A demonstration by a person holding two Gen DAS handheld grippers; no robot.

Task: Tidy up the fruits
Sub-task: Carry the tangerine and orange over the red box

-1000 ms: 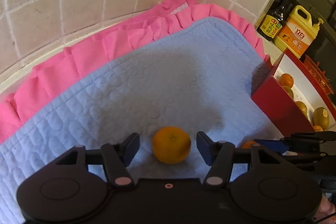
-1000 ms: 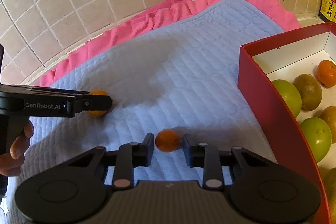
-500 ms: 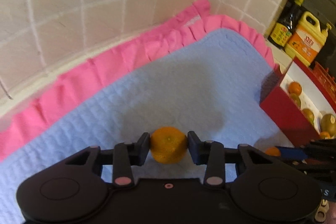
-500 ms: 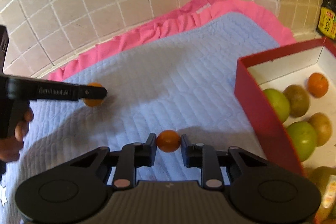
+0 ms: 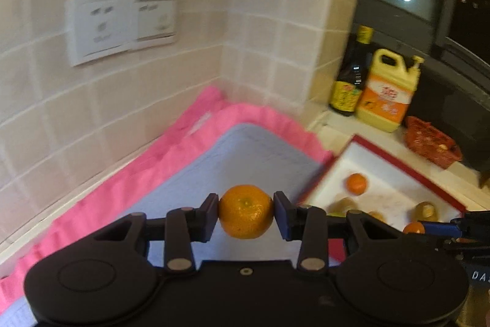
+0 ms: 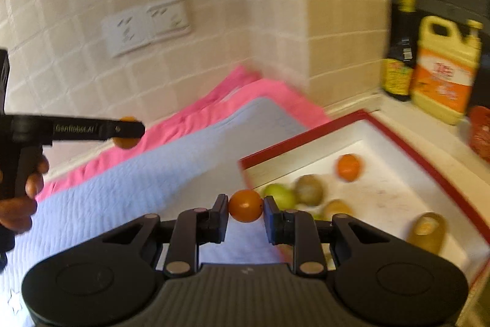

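Note:
My left gripper is shut on a large orange and holds it in the air above the blue quilted mat. My right gripper is shut on a smaller, darker orange, lifted near the corner of the red box. In the right wrist view the left gripper shows at the left with its orange, a hand around its handle. The white-lined box holds another orange, a green fruit and several brownish fruits.
A pink cloth lies under the blue mat against the tiled wall with its white sockets. Behind the box stand a dark sauce bottle and a yellow detergent jug. A small red basket sits further right.
The left gripper's jaws closed on the large orange. Both grippers have lifted their oranges off the mat and swung toward the red box.

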